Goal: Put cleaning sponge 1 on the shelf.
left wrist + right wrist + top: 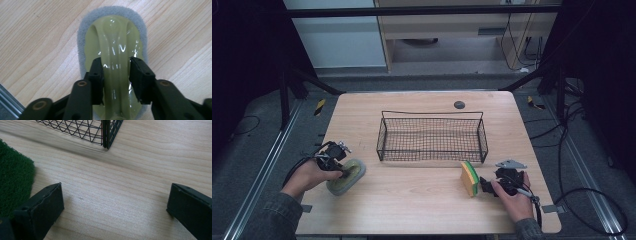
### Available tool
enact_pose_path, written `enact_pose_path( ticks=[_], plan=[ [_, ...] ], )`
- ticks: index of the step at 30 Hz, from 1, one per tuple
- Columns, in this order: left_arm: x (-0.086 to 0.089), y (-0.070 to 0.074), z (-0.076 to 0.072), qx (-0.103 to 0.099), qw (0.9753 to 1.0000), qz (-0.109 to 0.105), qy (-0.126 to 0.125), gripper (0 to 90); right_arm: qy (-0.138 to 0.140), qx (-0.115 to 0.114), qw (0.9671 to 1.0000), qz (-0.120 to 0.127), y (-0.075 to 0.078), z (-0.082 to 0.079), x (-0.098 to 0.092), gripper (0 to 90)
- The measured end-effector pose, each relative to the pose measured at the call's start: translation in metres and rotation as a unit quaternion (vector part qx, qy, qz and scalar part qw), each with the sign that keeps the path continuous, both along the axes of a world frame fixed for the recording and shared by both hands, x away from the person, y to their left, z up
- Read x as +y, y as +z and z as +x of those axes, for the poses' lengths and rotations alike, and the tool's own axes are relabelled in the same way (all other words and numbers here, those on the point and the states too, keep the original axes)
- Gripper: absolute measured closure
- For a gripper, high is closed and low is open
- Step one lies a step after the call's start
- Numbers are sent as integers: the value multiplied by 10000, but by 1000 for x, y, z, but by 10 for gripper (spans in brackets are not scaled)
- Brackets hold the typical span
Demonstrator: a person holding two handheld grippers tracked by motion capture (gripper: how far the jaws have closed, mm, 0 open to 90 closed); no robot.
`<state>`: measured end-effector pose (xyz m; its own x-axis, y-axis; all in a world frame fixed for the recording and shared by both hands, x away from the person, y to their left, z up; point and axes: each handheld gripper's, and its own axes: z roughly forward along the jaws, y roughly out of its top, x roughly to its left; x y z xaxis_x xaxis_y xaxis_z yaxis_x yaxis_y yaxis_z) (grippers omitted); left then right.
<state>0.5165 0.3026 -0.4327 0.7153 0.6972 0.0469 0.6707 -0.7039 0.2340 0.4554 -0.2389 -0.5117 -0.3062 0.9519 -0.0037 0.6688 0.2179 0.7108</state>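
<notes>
High view: on the near left of the counter (422, 210), a pale green scrubber (346, 176) lying pad-down, with the left claw (343, 172) lowered onto it from the person's side. Farther back, at mid-counter, an empty wire basket (432, 137) with its long side facing the person. Near its right front corner, a yellow-and-green sponge (469, 178) standing on edge, and just to its right the right claw (484, 185), resting low on the wood.

Left gripper view: left claw (116, 62) pinching the scrubber (112, 50) by its raised glossy handle, 1 jaw on each flank, apparently pressed against the ridge. Probably chosen because that ridge is the 1 narrow, firm part; grey foam skirt too wide and soft to hold. Pad flat on the wood, so not yet lifted.

Right gripper view: right claw (112, 195) spread wide, nothing between the 2 jaws but bare wood. Green face of the sponge (12, 177) just beside the left-hand jaw, outside the gap rather than in it. Basket corner (107, 135) ahead. Needing a sideways shift before any closing on the sponge.

Judging from the layout, basket placed centrally as a shared drop point for both hands.
</notes>
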Motion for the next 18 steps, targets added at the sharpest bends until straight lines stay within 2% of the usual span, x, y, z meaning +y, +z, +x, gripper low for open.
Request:
enact_pose_path(
  ticks=[2, 6, 11, 13, 18],
  plan=[
    [0, 1, 0, -46, 10000, -11, -1, 705, 3, 0, 10000, 0, 0, 0, 0, 9],
    [1, 5, -4, -125, 9999, -28, -91, 708, 4, -3, 10000, 0, 0, 0, 0, 9],
    [0, 14, -12, -329, 9989, -15, -338, 708, 3, -12, 10000, 6, 0, 0, 0, 9],
    [-1, 19, -15, -453, 9978, 34, -475, 709, 6, -14, 10000, 4, 0, 0, 0, 9],
    [-9, 37, -28, -886, 9923, 92, -866, 709, 22, -41, 10000, -12, -1, 0, -1, 9]
  ],
)
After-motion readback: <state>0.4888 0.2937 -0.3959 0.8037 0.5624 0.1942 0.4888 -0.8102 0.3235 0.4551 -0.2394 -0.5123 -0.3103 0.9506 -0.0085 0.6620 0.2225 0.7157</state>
